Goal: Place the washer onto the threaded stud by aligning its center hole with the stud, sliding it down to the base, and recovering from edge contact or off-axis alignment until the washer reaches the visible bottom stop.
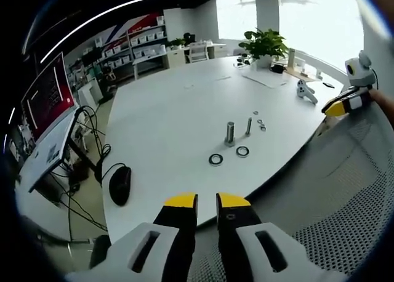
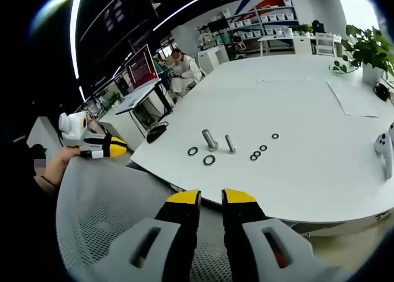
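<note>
Washers [image 2: 209, 160] beside stud [image 2: 210, 139] on table [image 2: 320, 165], seated person [image 2: 182, 66] in right gripper view

My left fingers [image 1: 189, 223] are black with yellow tips on white bodies; right fingers [image 2: 183, 215] the same. Desk [image 1: 178, 109] plain white. Studs [image 1: 230, 133] silvery grey metal, washers [image 1: 216, 159] dark rings. Chair back [image 2: 104, 214] grey mesh with a dotted pattern. Plant [image 1: 265, 43] green in a white pot. Mouse [image 1: 119, 185] black. Monitor [image 1: 46, 97] shows red.
</note>
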`<state>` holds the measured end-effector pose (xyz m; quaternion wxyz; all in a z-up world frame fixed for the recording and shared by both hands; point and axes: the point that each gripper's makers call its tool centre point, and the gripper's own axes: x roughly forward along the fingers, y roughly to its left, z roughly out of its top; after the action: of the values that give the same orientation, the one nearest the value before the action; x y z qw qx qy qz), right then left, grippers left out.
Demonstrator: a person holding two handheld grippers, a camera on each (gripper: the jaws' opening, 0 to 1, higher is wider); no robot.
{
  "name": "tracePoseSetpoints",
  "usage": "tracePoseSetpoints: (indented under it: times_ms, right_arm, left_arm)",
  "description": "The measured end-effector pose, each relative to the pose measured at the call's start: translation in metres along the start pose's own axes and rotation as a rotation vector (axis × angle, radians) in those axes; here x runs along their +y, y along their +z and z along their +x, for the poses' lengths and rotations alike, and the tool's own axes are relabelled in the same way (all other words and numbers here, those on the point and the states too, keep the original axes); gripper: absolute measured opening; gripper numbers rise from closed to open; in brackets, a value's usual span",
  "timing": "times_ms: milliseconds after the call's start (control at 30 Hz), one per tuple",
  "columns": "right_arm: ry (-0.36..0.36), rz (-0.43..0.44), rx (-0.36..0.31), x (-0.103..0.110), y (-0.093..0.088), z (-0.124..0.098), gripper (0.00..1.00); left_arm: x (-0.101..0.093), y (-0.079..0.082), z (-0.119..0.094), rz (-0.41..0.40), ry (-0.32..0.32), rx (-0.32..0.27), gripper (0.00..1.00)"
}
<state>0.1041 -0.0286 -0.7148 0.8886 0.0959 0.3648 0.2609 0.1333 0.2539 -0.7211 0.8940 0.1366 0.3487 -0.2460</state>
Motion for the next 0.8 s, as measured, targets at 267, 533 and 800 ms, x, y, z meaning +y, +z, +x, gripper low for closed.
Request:
tracePoseSetpoints:
  times_ms: [267,533,800]
  right_arm:
    - [0.002,-0.002,0.012,0.0004,-0.0016,0.0000,0.17]
    - [0.003,0.000,0.009,0.0008,-0.0017,-0.0003,0.17]
    - [0.008,-0.004,0.010,0.0017,-0.0020,-0.0002,0.17]
  left_arm:
    - [-0.0006,-0.0011,0.0000,0.007,-0.003,0.006,0.09]
    - [-0.0006,-0.0020,0.0001,0.014,-0.003,0.011,0.08]
    - [-0.0008,-0.0035,0.0005,0.019,-0.004,0.021,0.08]
